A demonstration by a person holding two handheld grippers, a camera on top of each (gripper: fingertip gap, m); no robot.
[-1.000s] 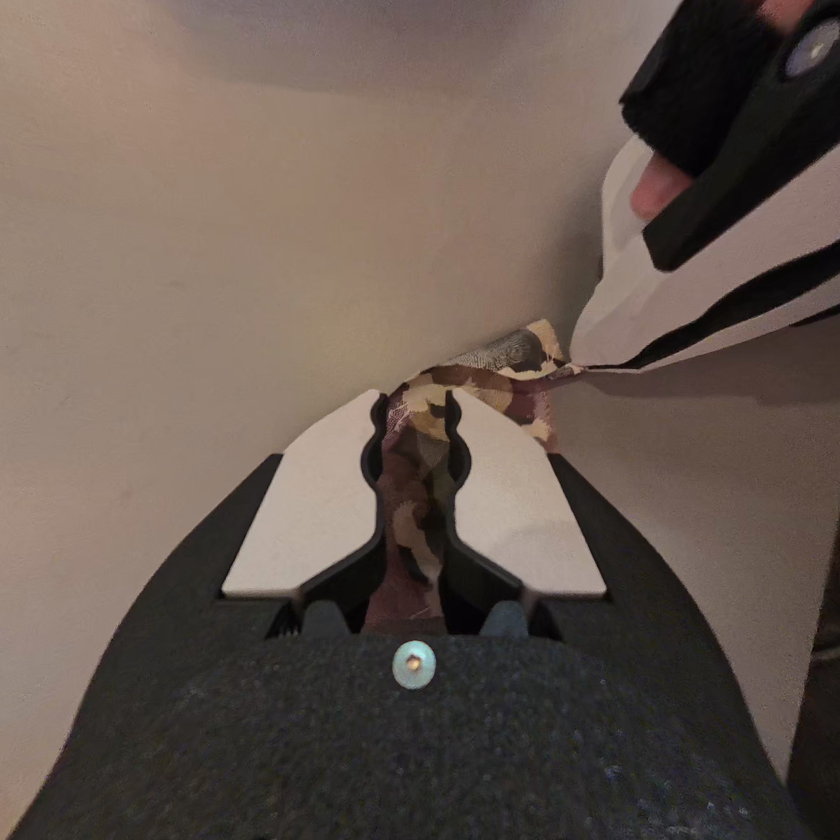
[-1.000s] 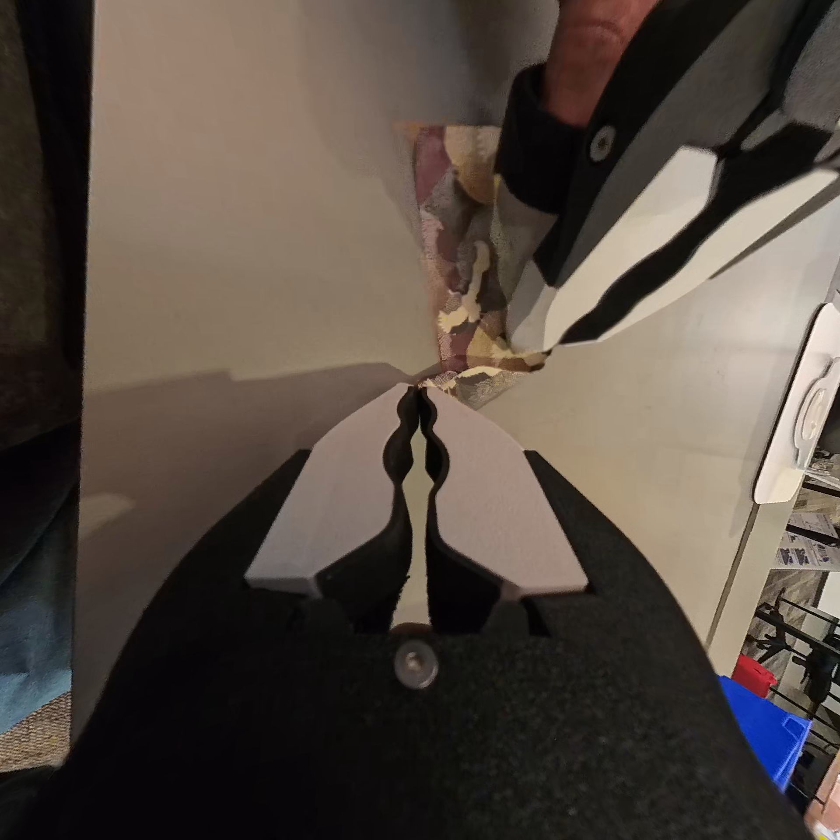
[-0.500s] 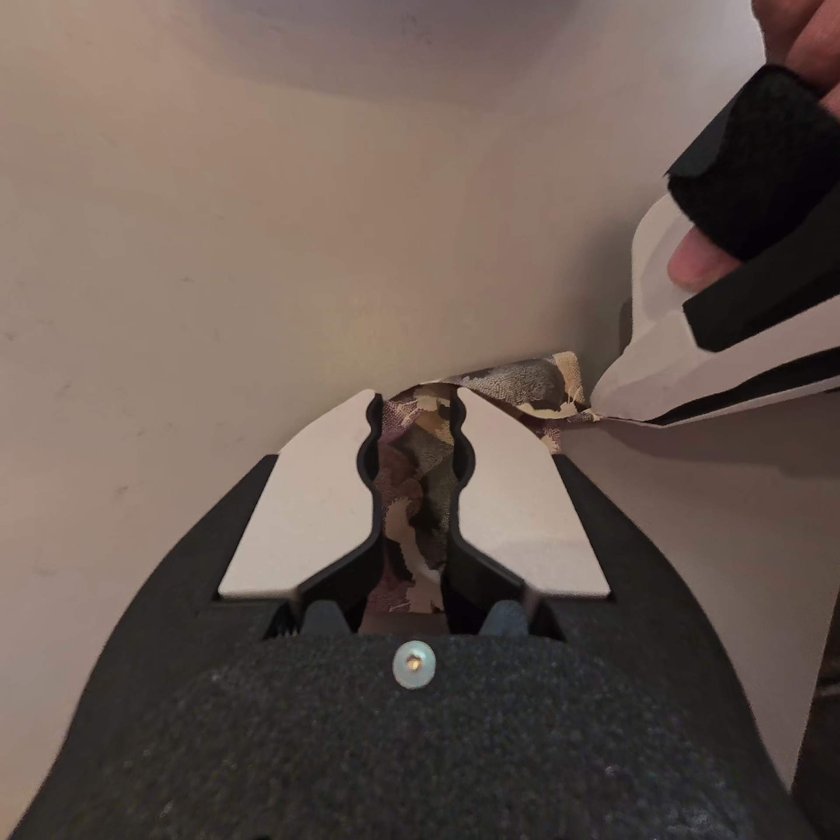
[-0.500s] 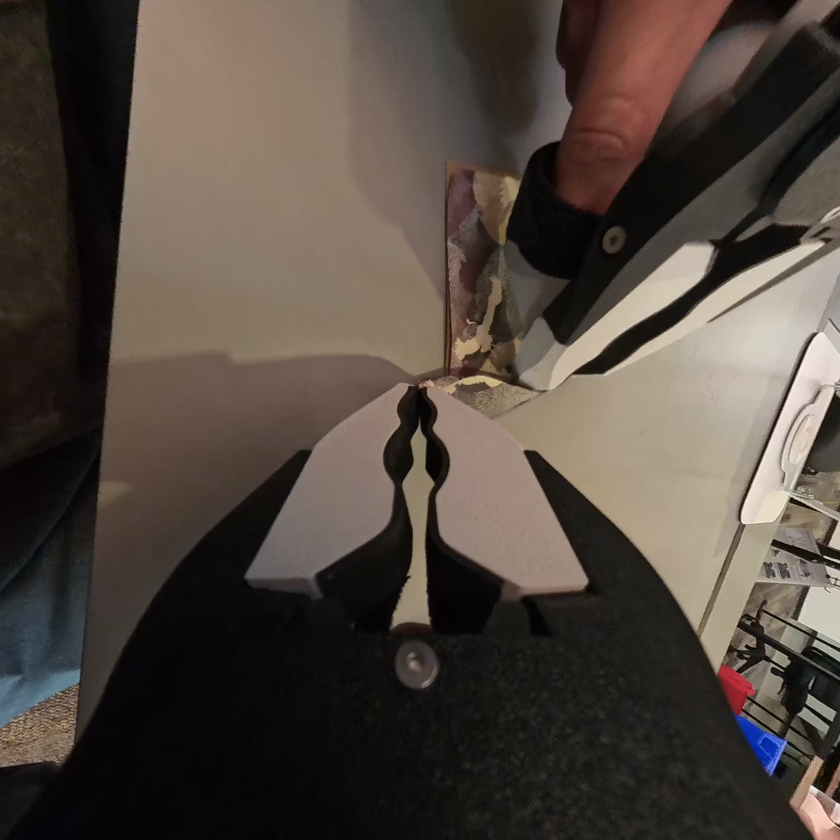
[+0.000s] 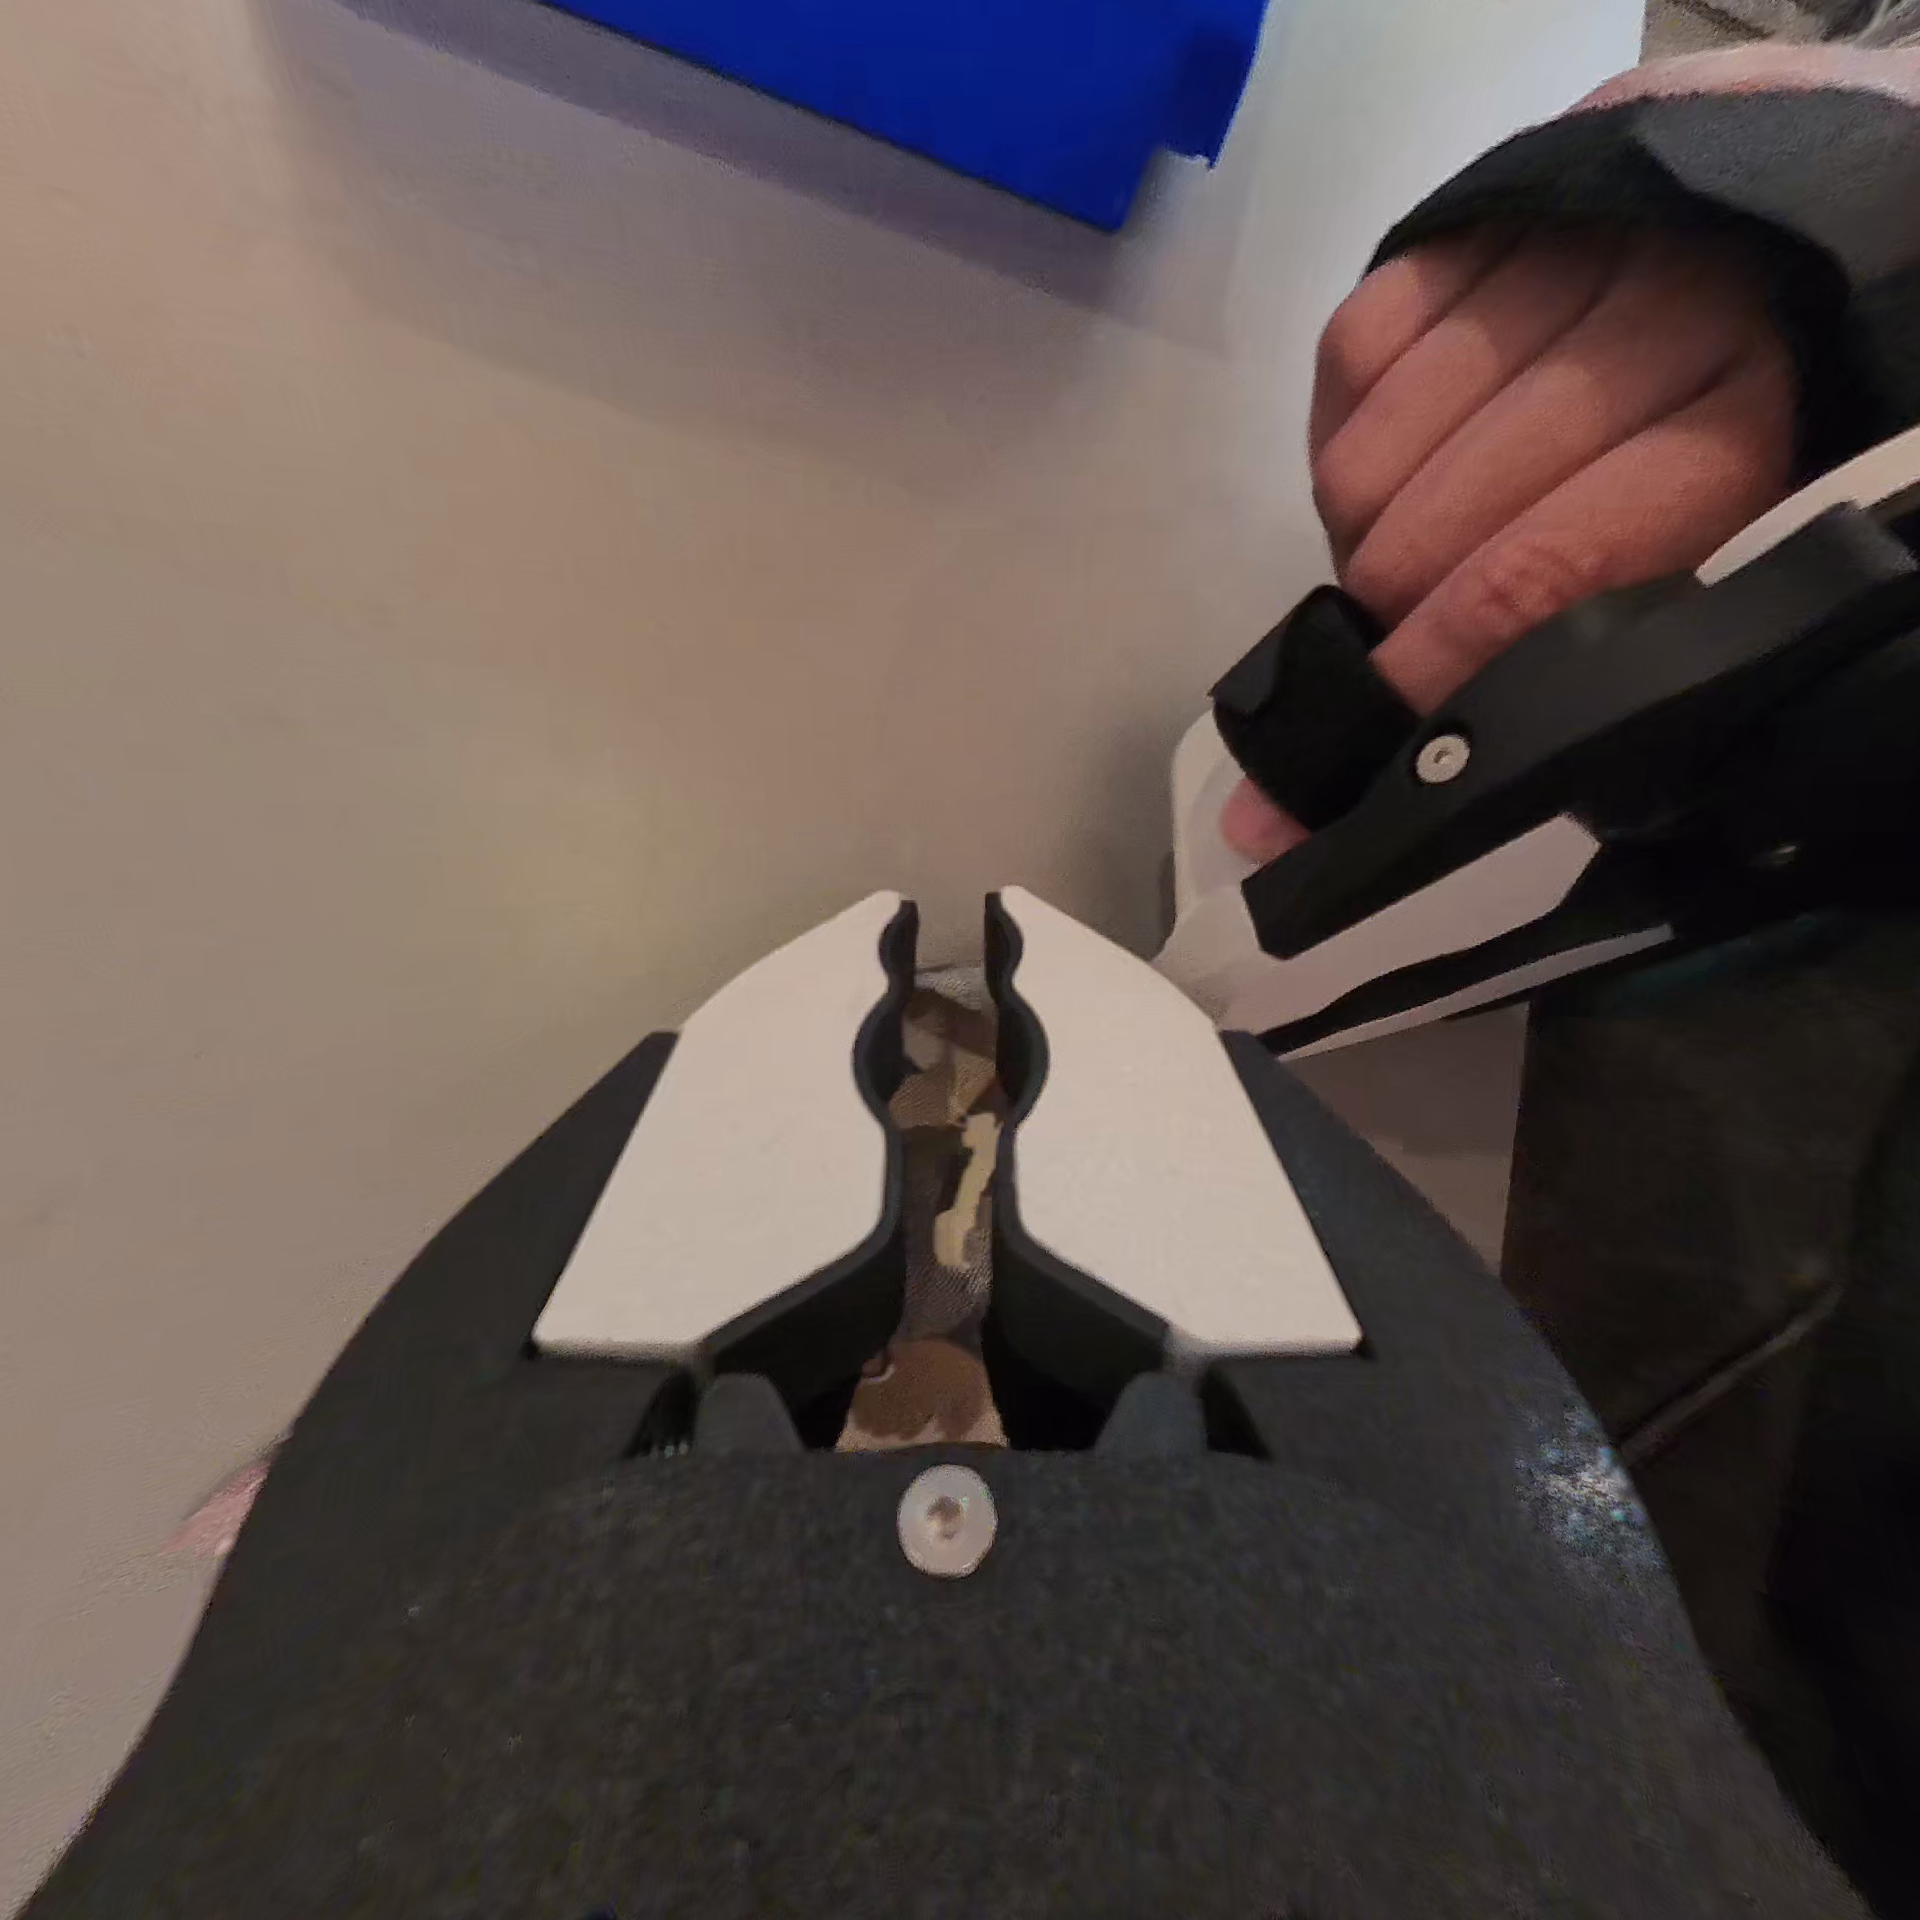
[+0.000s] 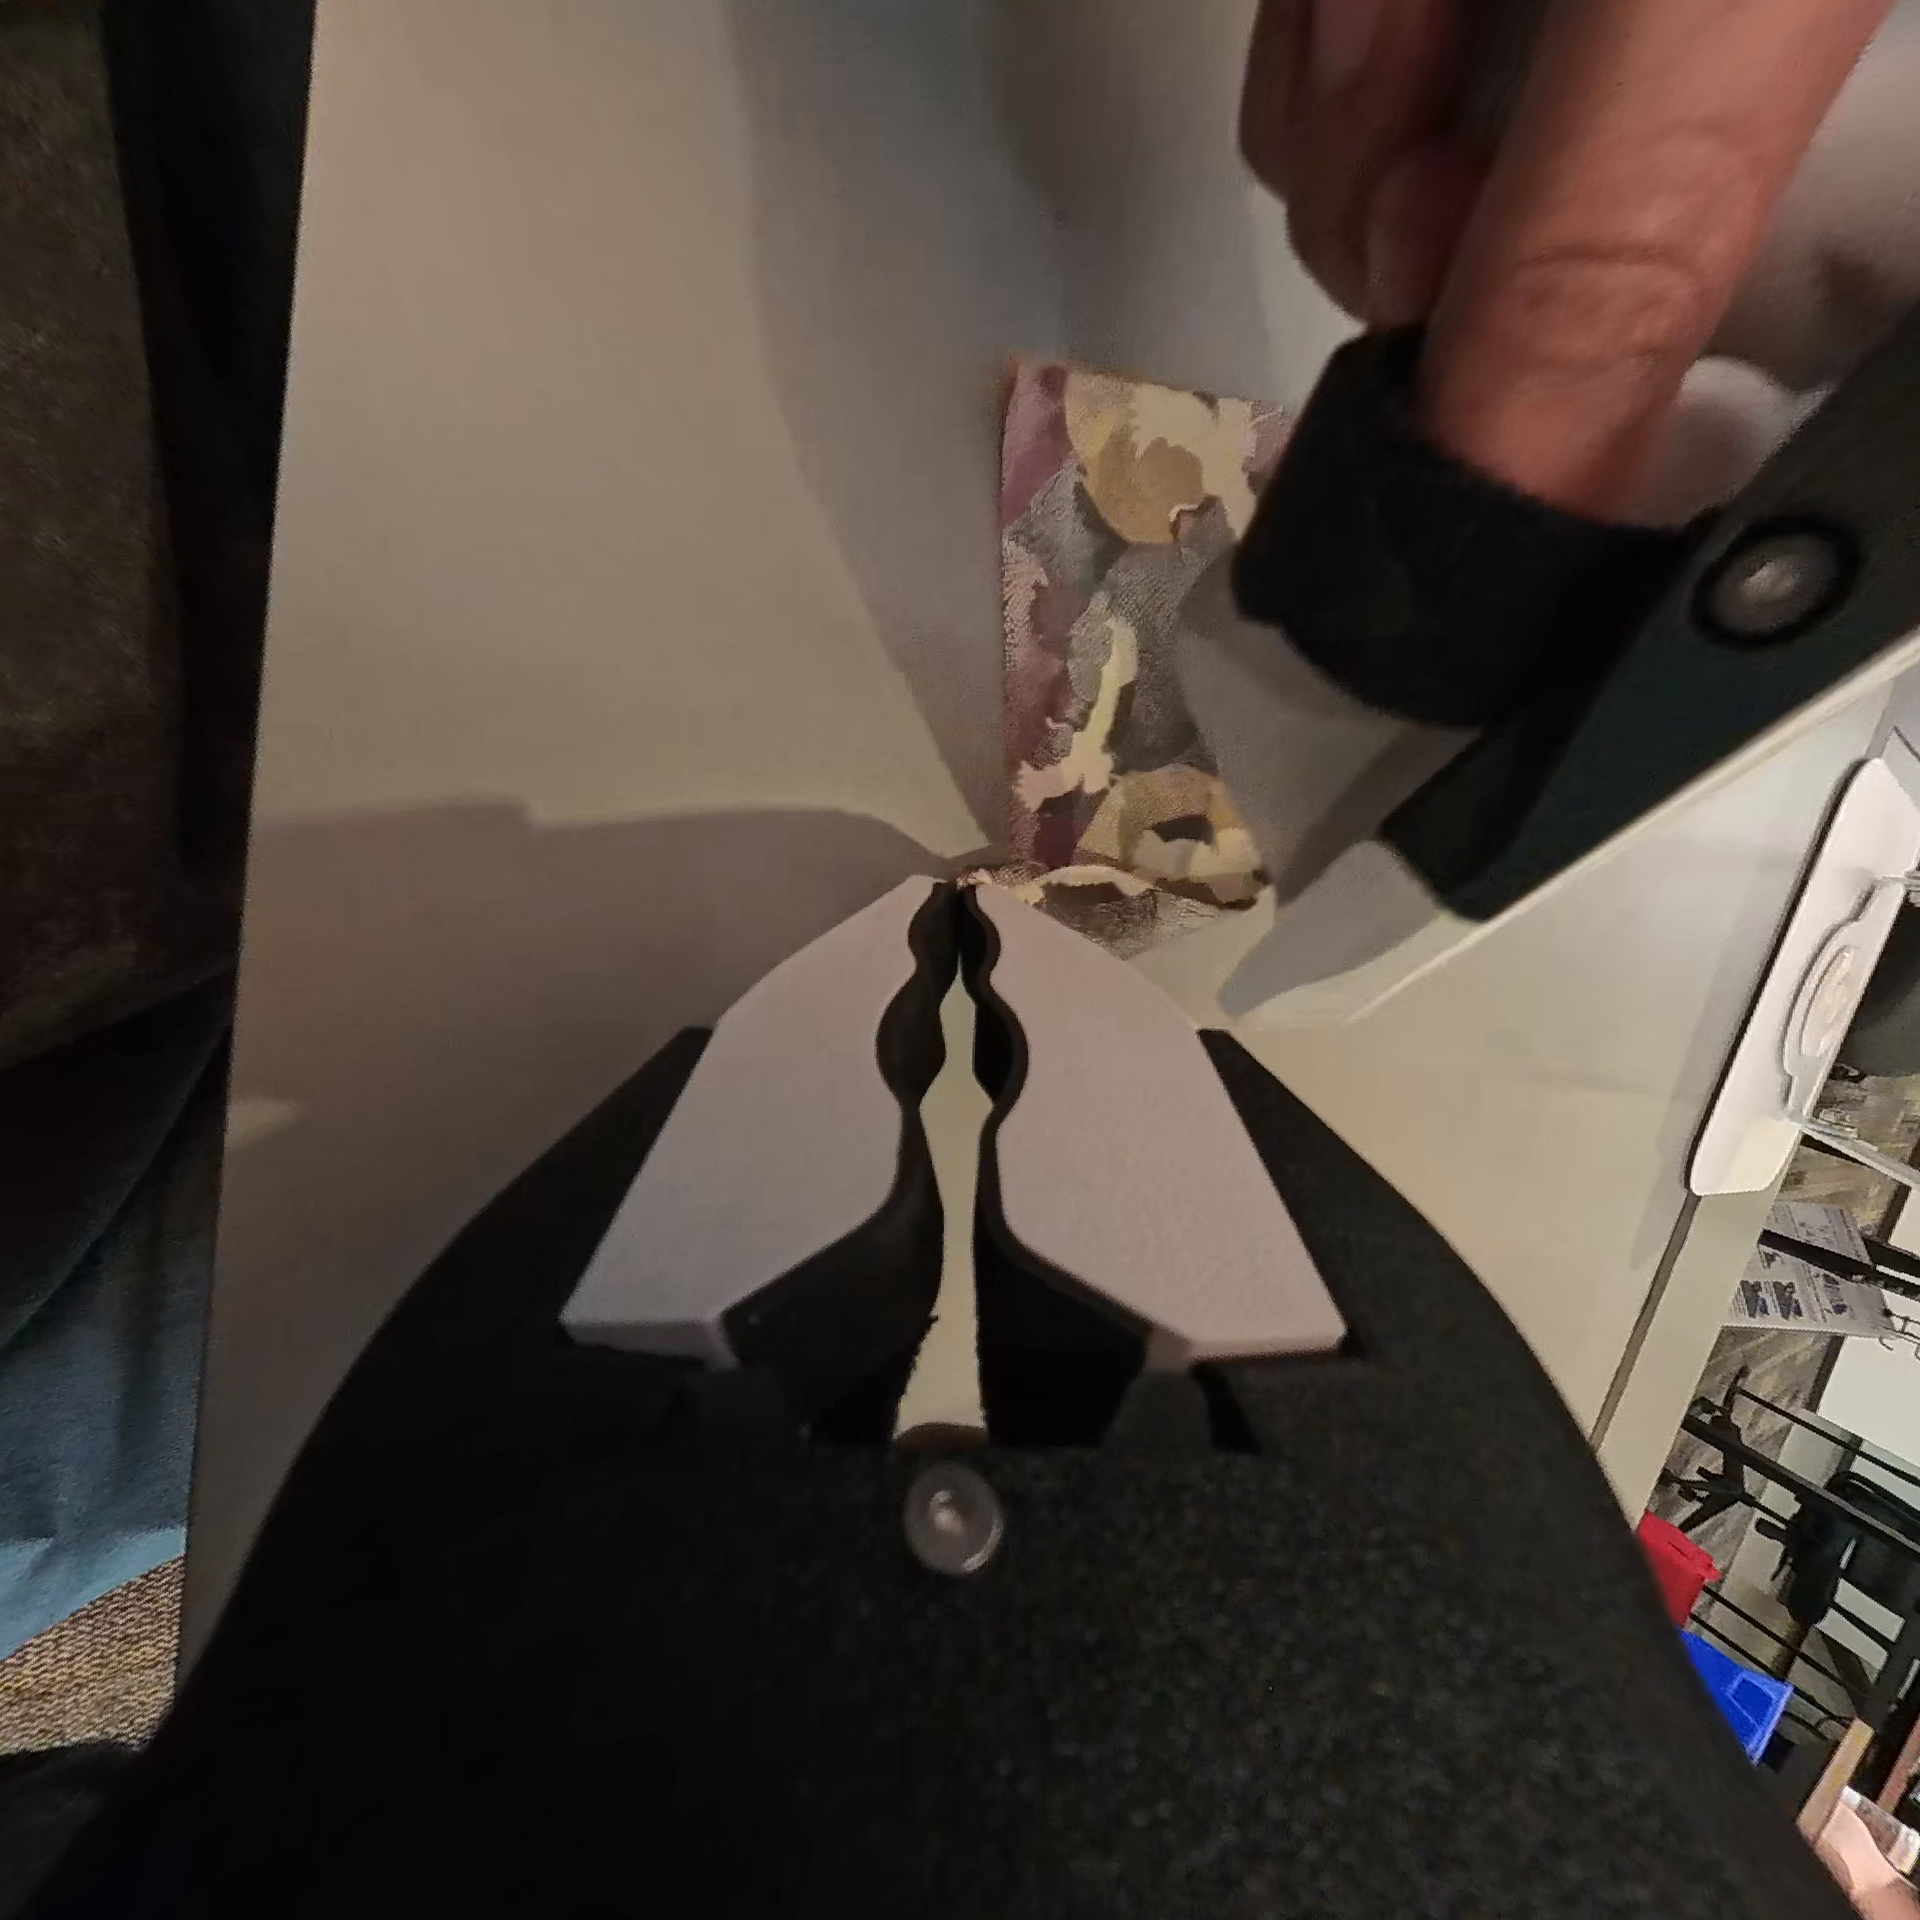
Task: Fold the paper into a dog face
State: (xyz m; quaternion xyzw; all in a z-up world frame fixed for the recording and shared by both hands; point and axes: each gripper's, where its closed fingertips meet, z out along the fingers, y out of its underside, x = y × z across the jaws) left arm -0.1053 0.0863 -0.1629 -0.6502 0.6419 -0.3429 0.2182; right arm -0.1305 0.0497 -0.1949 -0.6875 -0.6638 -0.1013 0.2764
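The paper (image 6: 1101, 644) lies on the table (image 6: 623, 416). The right gripper (image 6: 956, 899) is clenched on its corner just ahead of the tips; the left gripper (image 5: 951, 920) is slightly parted, paper showing between its jaws — likely pressing. A flap fold seems under way — next, carry the corner over and crease.

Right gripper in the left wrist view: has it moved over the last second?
Yes. The right gripper now sits lower, beside the left gripper's fingertips.

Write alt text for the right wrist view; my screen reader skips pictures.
The right tool, shut, pinches the corner of the patterned paper lying on a white table. The left tool, held in a hand, presses the paper from the right.
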